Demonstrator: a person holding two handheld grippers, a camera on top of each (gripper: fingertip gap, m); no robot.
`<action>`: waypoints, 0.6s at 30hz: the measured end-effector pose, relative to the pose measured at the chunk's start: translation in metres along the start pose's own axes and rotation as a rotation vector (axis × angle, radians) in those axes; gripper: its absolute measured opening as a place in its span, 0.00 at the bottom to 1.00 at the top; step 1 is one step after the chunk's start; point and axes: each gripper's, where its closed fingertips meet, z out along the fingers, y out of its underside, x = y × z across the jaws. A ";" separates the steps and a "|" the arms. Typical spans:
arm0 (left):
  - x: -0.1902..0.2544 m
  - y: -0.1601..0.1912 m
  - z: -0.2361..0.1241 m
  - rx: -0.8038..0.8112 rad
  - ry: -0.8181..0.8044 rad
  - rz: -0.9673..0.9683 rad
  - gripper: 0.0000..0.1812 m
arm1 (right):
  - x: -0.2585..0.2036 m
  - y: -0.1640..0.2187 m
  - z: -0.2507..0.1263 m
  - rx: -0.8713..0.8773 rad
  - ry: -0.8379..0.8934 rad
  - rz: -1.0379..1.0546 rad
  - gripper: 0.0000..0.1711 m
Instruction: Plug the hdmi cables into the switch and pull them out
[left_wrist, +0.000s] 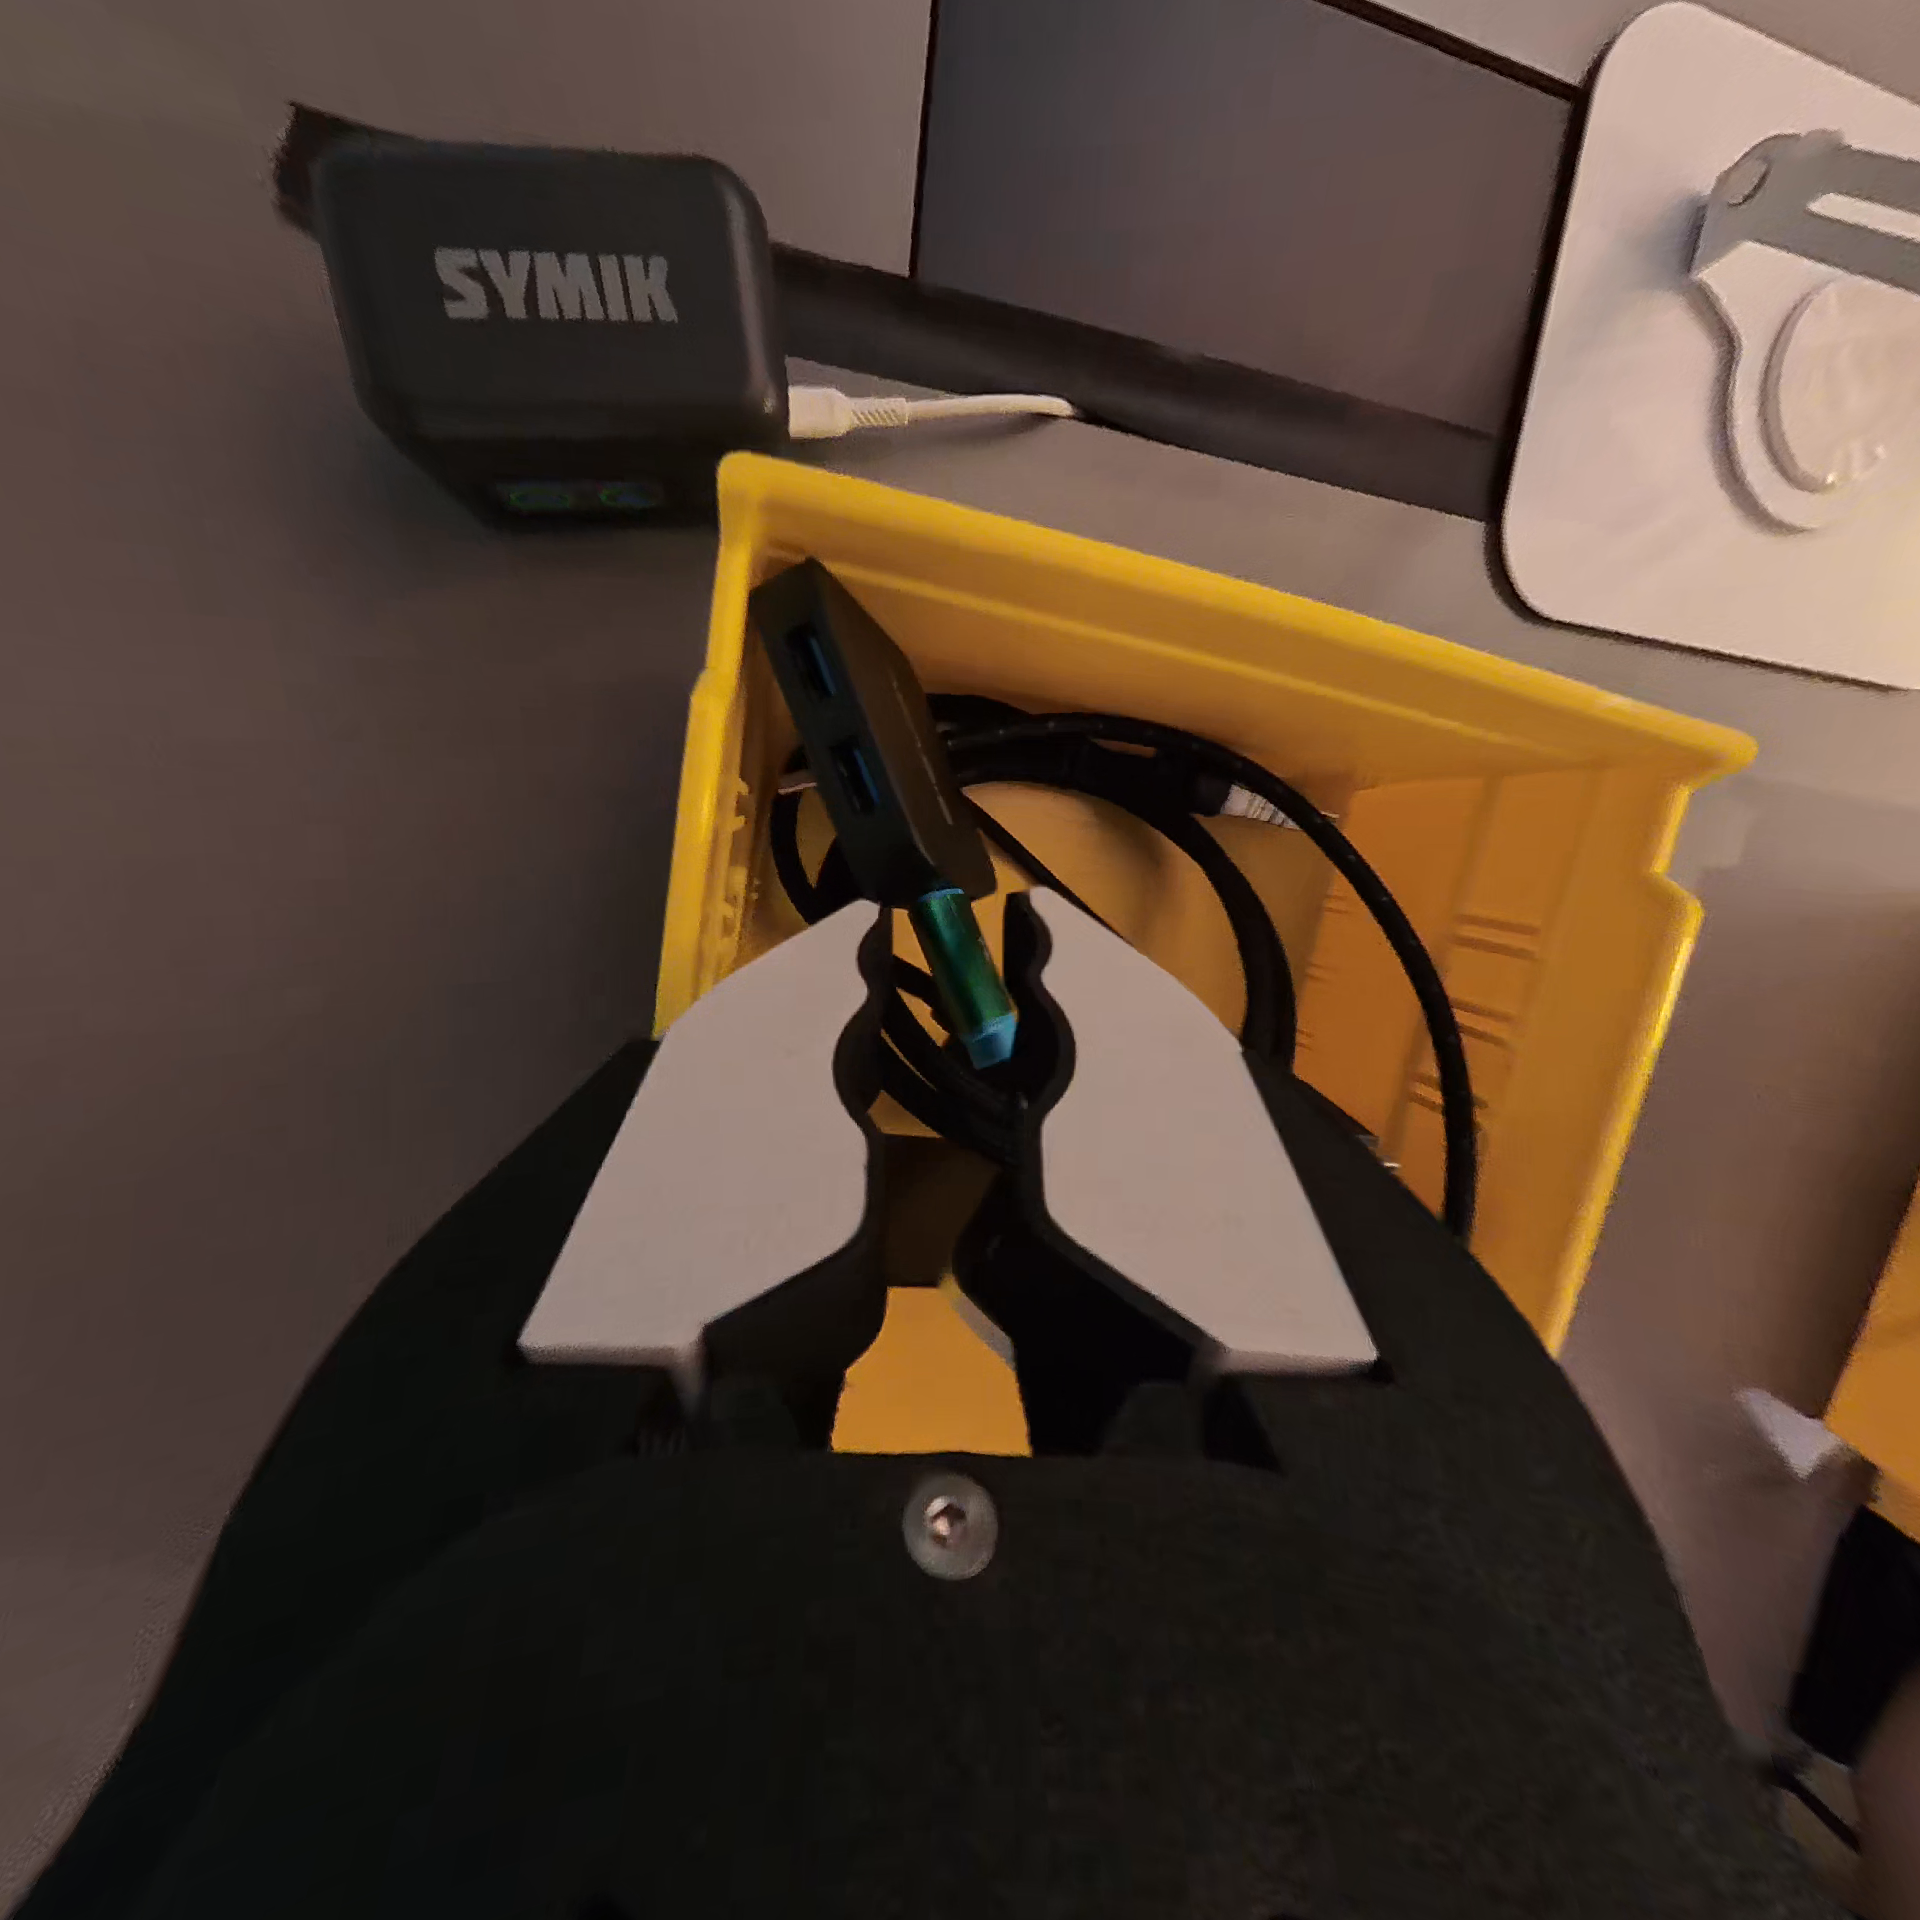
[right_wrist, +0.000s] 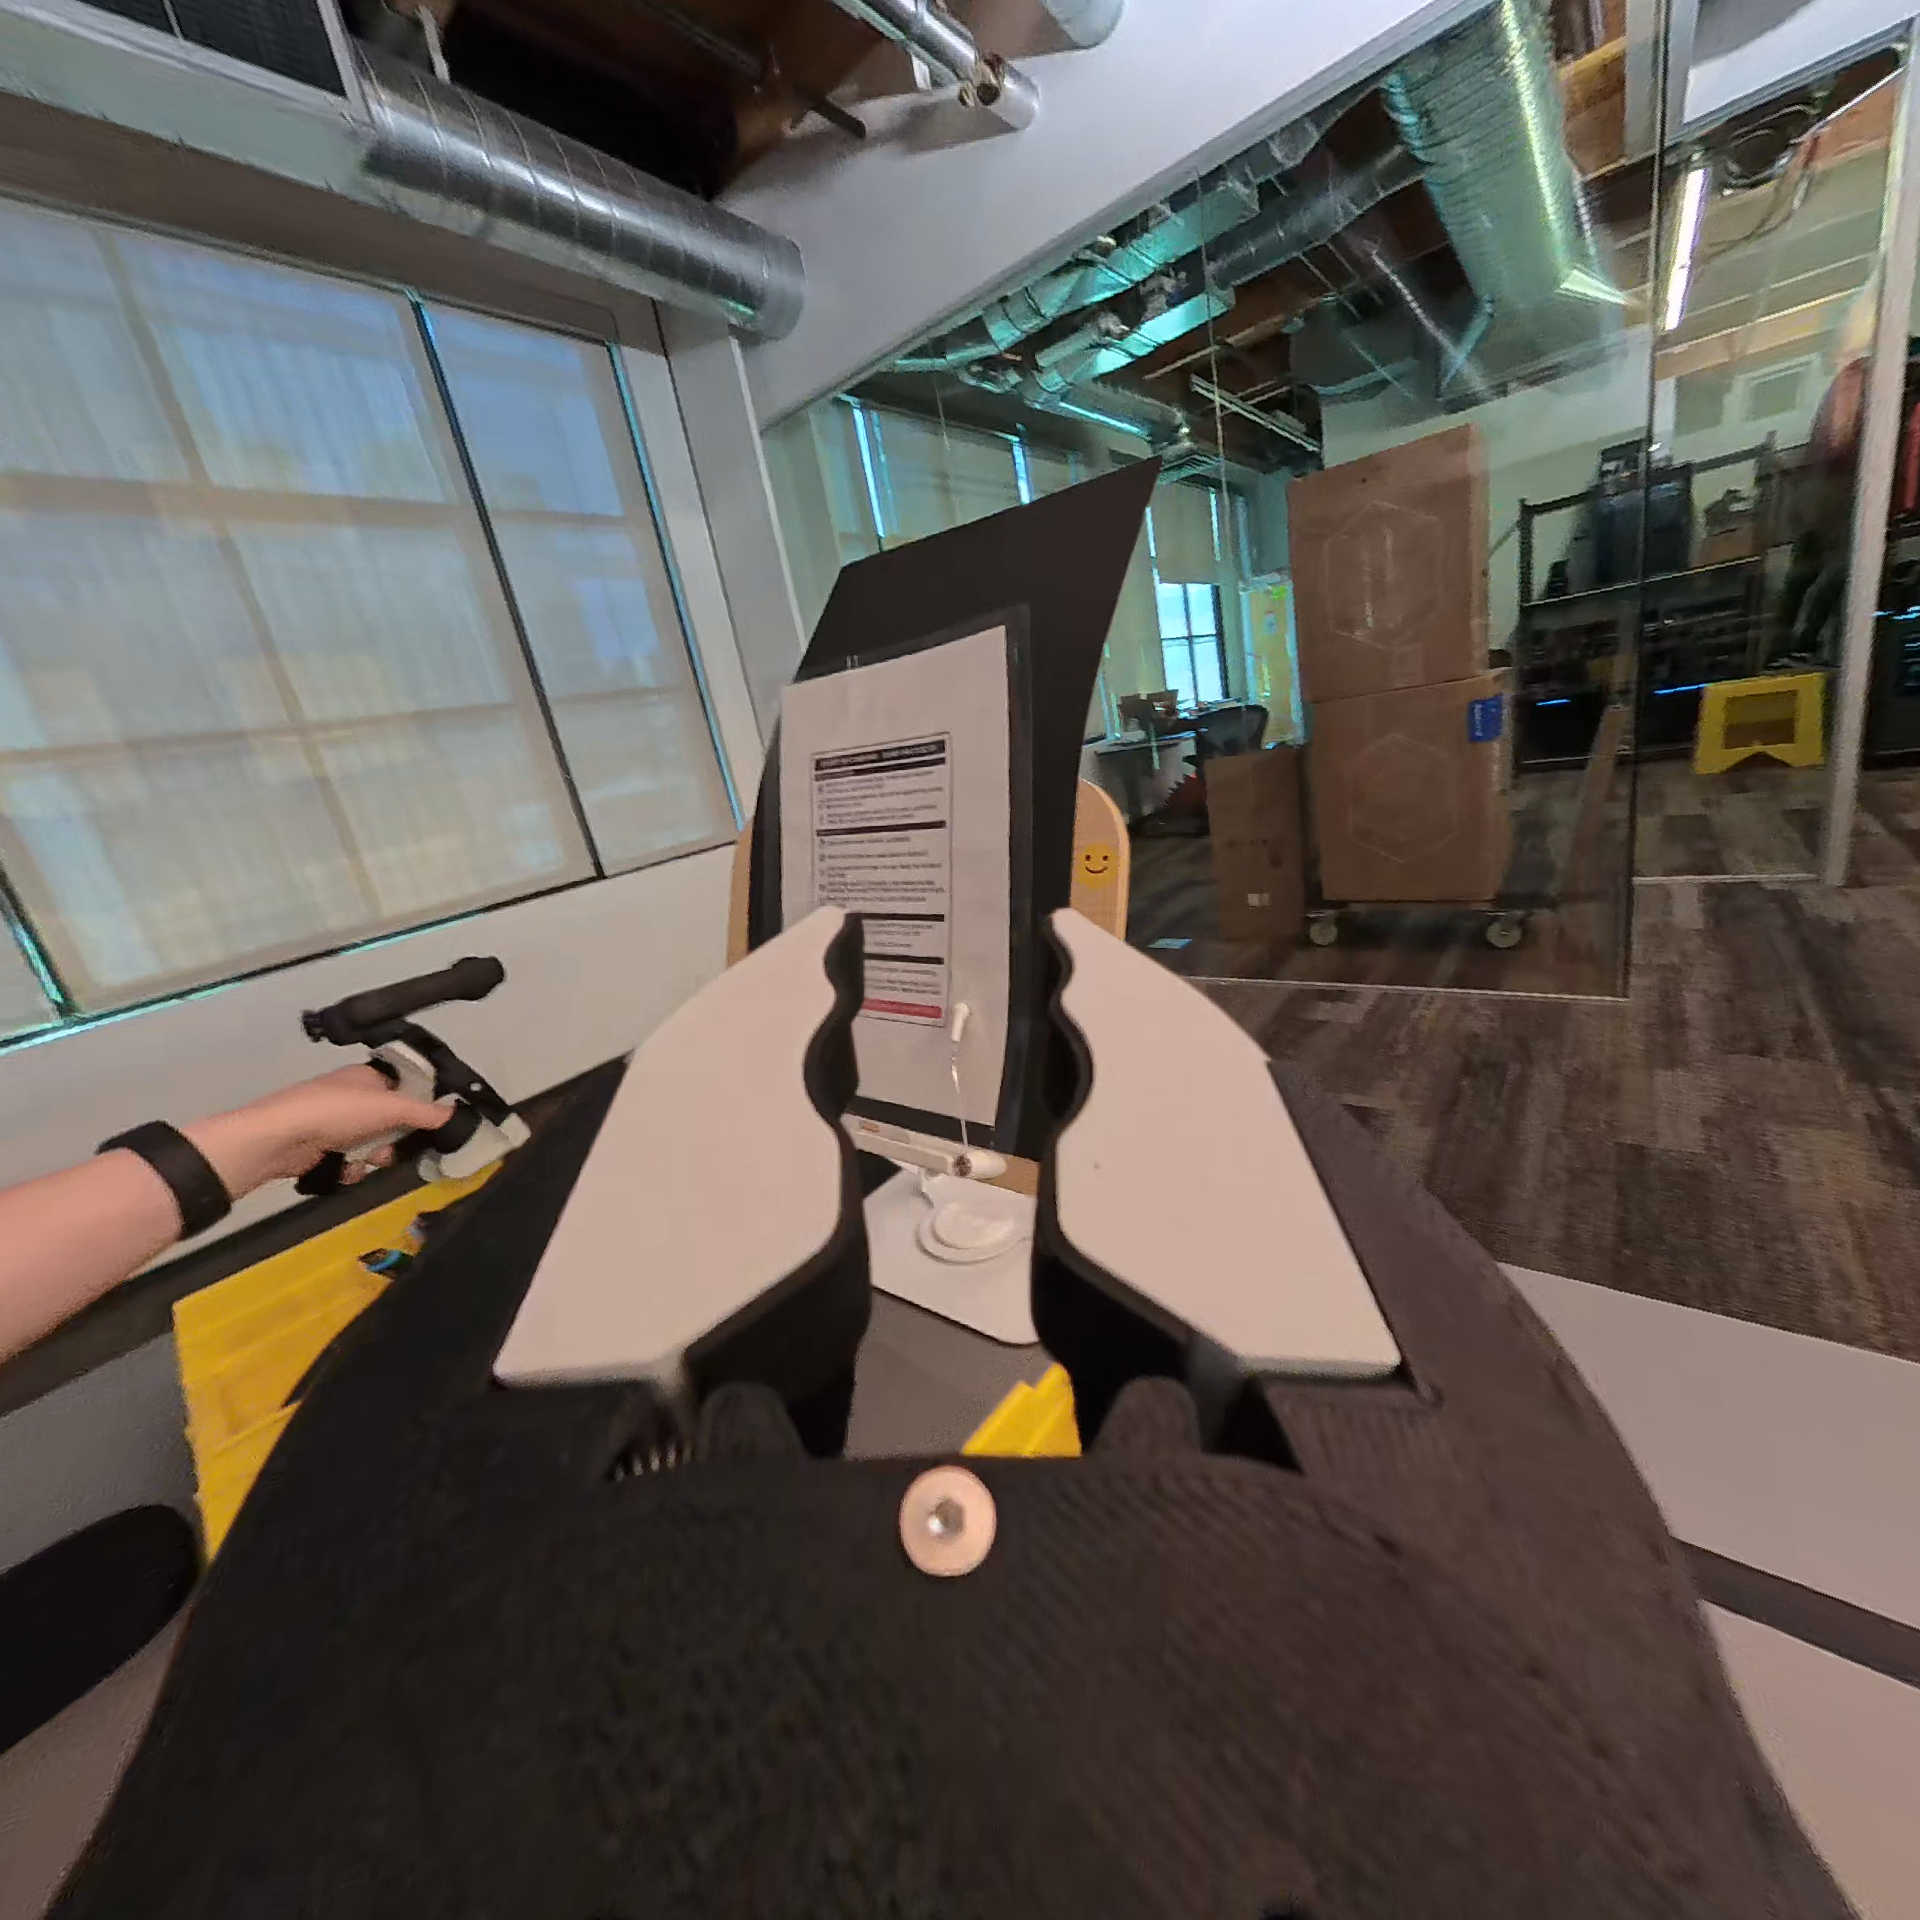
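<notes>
Left gripper (left_wrist: 951, 925) fingers nearly together around green plug (left_wrist: 961, 982), contact unclear; switch (left_wrist: 868, 743) in yellow bin (left_wrist: 1247, 644); cables (left_wrist: 1382, 894) partly hidden; right gripper (right_wrist: 951, 935) fingers apart, empty

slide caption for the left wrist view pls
Left gripper over a yellow bin, jaws around the green plug of a black switch.

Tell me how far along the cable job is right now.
Early stage. One green-tipped cable already sits plugged into the black switch, which leans in the yellow bin. The left gripper is over the bin with its fingers around that plug, though a firm grip isn't clear. The right gripper is open, empty and raised off the table. The other cables lie coiled in the bin.
</notes>
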 end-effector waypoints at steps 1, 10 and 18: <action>0.002 0.002 0.000 -0.024 0.014 -0.017 0.11 | -0.001 0.000 0.000 0.002 -0.009 0.011 0.19; 0.002 0.007 0.018 -0.114 0.045 -0.105 0.16 | -0.002 0.004 0.004 -0.016 -0.022 0.013 0.18; -0.003 -0.001 0.026 -0.054 0.090 -0.203 0.10 | -0.010 0.013 0.013 -0.051 -0.051 0.007 0.17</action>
